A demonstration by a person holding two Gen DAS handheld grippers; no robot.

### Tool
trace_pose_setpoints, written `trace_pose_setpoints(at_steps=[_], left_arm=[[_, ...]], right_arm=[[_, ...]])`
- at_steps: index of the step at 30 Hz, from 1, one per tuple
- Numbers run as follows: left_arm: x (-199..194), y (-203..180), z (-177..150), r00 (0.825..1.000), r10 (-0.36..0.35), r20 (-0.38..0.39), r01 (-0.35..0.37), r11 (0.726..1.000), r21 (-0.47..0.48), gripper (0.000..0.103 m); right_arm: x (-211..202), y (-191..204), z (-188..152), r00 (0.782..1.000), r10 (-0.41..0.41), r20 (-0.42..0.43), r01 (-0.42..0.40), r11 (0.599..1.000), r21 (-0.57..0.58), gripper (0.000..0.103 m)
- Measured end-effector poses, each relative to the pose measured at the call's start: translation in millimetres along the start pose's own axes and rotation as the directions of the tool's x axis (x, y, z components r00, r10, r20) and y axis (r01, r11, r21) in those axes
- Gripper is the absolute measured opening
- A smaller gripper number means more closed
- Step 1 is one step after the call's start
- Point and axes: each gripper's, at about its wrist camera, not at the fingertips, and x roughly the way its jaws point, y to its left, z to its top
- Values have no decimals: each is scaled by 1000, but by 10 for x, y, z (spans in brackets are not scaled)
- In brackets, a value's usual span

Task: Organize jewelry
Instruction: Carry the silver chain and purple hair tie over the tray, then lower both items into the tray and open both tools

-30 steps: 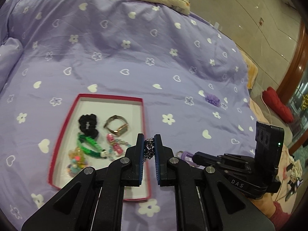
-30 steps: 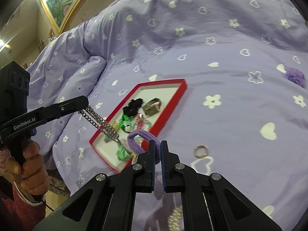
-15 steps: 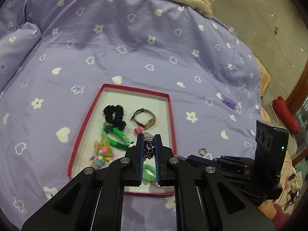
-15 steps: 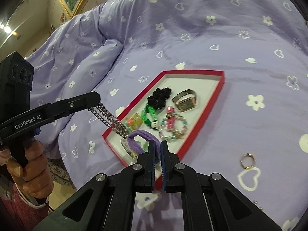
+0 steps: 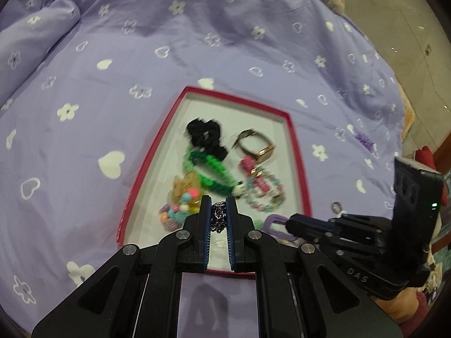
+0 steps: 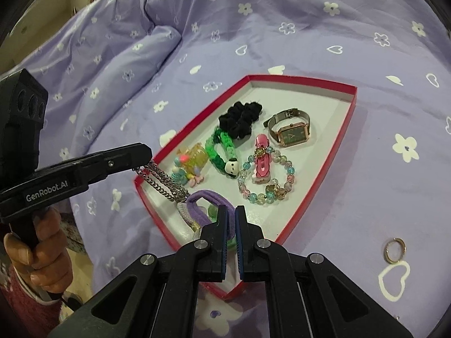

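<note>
Both claws now hang lower over the red tray [image 6: 342,138] on the bed. Left claw [image 5: 218,207] clamps a silver chain [image 6: 162,178]; right claw [image 6: 230,214] pinches a purple hair tie [image 6: 205,198] (gold ring [image 6: 395,249] lies outside).

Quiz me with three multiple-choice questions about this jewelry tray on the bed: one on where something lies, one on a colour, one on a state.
1. Where does the gold ring lie?
A in the tray
B on the bedspread
C on the watch

2. What colour is the tray rim?
A red
B blue
C black

3. What does the left gripper hold?
A nothing
B a silver chain
C the watch

Answers: B, the ring rests on purple bedspread outside the rim; A, the edge is red; B, the jaws pinch chain links.
</note>
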Motion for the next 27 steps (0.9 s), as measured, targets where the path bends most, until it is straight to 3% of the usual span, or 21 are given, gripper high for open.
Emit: trace_pose_setpoints(at_steps=[11,21,27], left_arm=[[359,247,-140,993,79,-90,-79,997,-4,8],[402,271,-178,991,86,-104,-87,996,0,9],[415,268,-169,991,84,-107,-85,996,-1,18]], right_arm=[[261,60,32,996,-58,-65,54,997,-56,5],[282,72,39,997,-33,-74,29,999,-43,10],[263,67,50,997,-25,-67,23,999,-26,14]])
